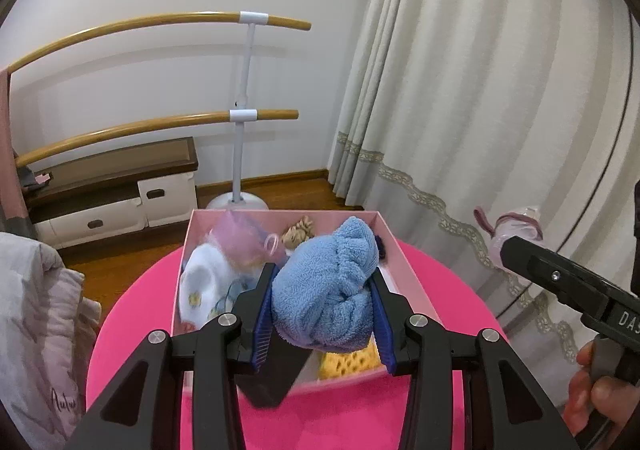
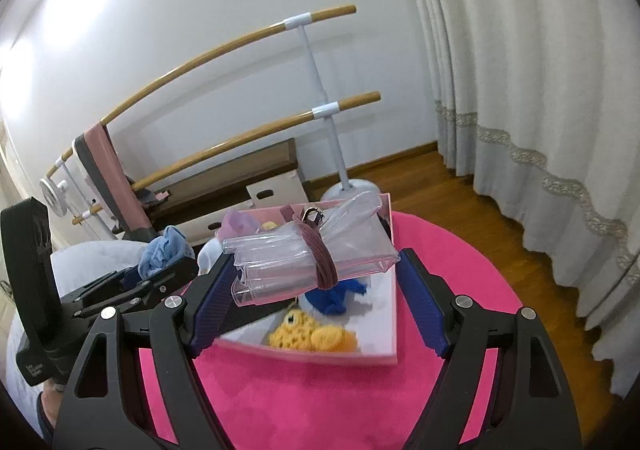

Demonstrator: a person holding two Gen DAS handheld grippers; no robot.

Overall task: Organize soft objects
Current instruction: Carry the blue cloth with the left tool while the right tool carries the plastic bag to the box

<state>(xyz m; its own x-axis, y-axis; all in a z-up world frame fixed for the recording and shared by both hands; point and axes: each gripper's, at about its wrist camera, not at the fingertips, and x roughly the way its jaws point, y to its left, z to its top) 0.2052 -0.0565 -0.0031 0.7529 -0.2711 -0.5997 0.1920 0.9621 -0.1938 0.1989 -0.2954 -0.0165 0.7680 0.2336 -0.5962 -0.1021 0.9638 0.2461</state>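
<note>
two views differ: left tongs (image 1: 322,306) pinch a blue towel (image 1: 328,290); right tongs (image 2: 316,306), spread, frame a clear pouch (image 2: 304,254).

Right gripper (image 1: 576,290), black body, left wrist view: white letters "DA", rest cut off at the frame edge. Pale quilt (image 1: 36,330): cursive script starting "Autu", rest hidden.

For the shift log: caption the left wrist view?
Left gripper holding a blue towel above the pink box.
</note>
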